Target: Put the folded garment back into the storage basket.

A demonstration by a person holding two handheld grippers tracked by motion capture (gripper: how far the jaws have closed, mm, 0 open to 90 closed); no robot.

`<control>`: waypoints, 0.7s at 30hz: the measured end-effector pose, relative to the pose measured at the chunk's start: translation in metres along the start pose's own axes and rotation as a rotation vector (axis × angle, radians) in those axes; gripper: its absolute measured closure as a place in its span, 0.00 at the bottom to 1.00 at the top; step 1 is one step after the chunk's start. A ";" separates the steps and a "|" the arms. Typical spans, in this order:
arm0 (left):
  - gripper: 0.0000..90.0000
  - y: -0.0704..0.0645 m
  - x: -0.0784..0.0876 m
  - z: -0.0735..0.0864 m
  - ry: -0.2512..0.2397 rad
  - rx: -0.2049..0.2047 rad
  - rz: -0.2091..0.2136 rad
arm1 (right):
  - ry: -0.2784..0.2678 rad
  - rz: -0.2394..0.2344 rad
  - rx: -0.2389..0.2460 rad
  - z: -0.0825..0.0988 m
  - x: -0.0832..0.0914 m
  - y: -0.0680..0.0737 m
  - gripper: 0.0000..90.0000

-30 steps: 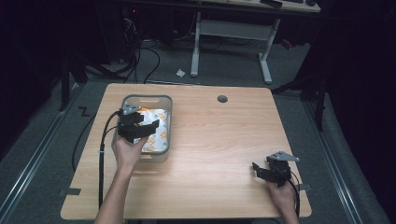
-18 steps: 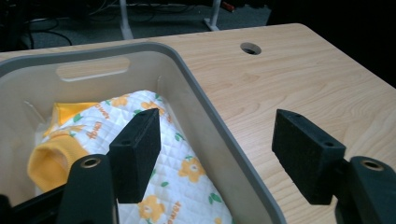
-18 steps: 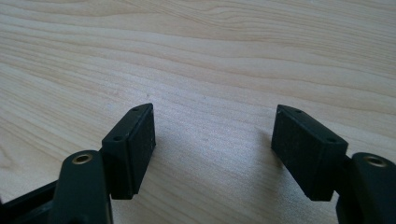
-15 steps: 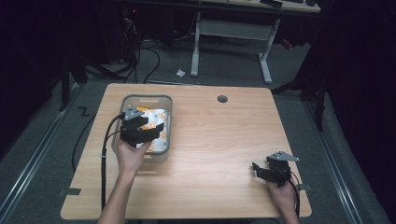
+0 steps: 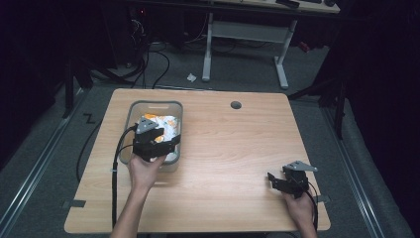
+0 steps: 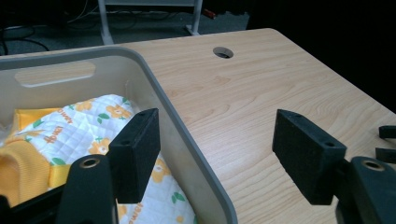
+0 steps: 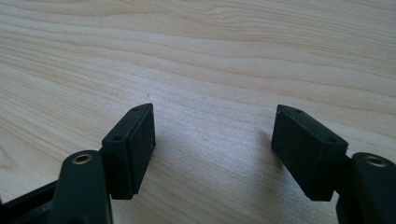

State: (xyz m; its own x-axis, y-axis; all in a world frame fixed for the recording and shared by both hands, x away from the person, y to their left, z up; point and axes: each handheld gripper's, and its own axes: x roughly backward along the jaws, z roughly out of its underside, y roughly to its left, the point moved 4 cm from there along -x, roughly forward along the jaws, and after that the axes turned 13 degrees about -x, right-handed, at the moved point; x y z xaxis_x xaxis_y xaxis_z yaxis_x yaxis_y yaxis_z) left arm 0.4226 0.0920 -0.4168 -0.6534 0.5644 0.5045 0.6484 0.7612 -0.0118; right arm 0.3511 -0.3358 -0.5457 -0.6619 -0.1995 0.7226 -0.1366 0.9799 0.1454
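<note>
From the high view the left tongs (image 5: 151,144) cover much of the cloth (image 5: 166,124) in the grey bin (image 5: 130,116); in the left gripper view the bin's near end and cloth run off the bottom edge

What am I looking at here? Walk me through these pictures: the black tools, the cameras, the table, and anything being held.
A person stands at a wooden table with a hand-held two-jaw gripper in each hand. The high view looks down from above; the other two pictures come from cameras riding on each gripper, looking along its black jaws. The left gripper hangs open astride the side wall of a grey bin, one jaw inside, one outside, gripping nothing. In the bin lies a white flowered cloth with yellow fabric. The right gripper rests open over bare wood, empty.
</note>
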 end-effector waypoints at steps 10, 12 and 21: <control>0.36 -0.012 0.000 0.002 -0.009 -0.003 0.025 | 0.000 0.000 0.000 0.000 0.000 0.000 0.34; 0.36 -0.014 0.000 0.003 -0.008 -0.003 0.031 | 0.000 0.000 -0.002 0.000 0.000 0.000 0.34; 0.36 -0.025 0.002 0.003 -0.017 -0.013 0.054 | 0.000 0.000 -0.002 0.000 0.000 0.000 0.34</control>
State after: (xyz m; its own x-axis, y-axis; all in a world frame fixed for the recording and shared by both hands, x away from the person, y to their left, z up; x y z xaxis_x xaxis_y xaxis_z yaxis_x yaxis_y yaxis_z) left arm 0.4040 0.0744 -0.4179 -0.6235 0.6101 0.4888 0.6879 0.7253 -0.0278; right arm 0.3510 -0.3357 -0.5456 -0.6617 -0.1993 0.7228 -0.1353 0.9799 0.1463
